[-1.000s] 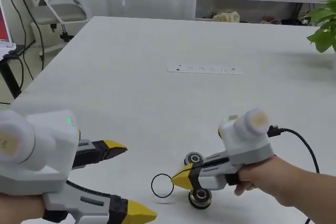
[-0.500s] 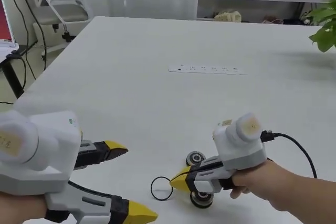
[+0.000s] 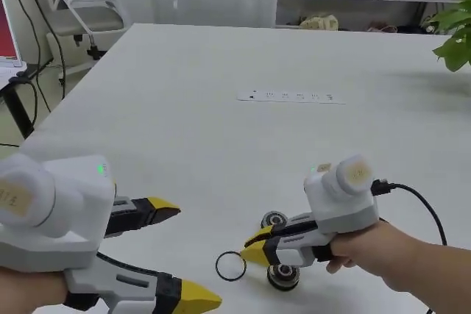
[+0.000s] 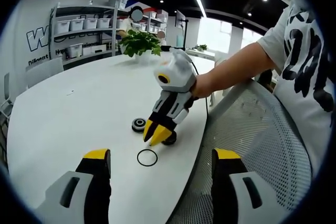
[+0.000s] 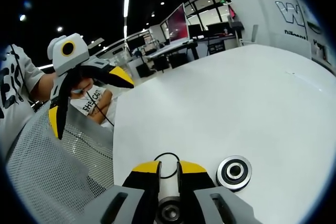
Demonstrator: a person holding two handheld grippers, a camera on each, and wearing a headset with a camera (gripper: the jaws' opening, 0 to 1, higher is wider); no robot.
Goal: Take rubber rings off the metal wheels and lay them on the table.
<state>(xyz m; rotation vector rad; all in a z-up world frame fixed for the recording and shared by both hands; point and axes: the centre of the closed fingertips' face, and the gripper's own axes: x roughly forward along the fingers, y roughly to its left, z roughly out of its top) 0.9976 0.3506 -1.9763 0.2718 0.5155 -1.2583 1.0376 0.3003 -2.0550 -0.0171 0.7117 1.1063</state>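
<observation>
A thin black rubber ring (image 3: 230, 266) lies flat on the white table (image 3: 221, 123), just in front of my right gripper (image 3: 252, 249). The right gripper's jaws are shut with nothing between them, and they hover over one metal wheel (image 3: 282, 276). A second wheel (image 3: 274, 220) lies just behind it. In the right gripper view the ring (image 5: 167, 163) shows past the tips, one wheel (image 5: 234, 172) lies to the right and the other wheel (image 5: 170, 212) sits under the jaws. My left gripper (image 3: 182, 254) stands open at the near left, aimed at the ring (image 4: 147, 157).
A white power strip (image 3: 289, 97) lies flat near the table's middle. Chairs (image 3: 224, 4) stand at the far edge, and a green plant (image 3: 455, 34) is at the far right. A black cable (image 3: 419, 207) trails from the right gripper. The table edge is close to the wheels.
The right gripper's tips have come away from the ring, which now lies free on the table. The left gripper has stayed in place, open.
</observation>
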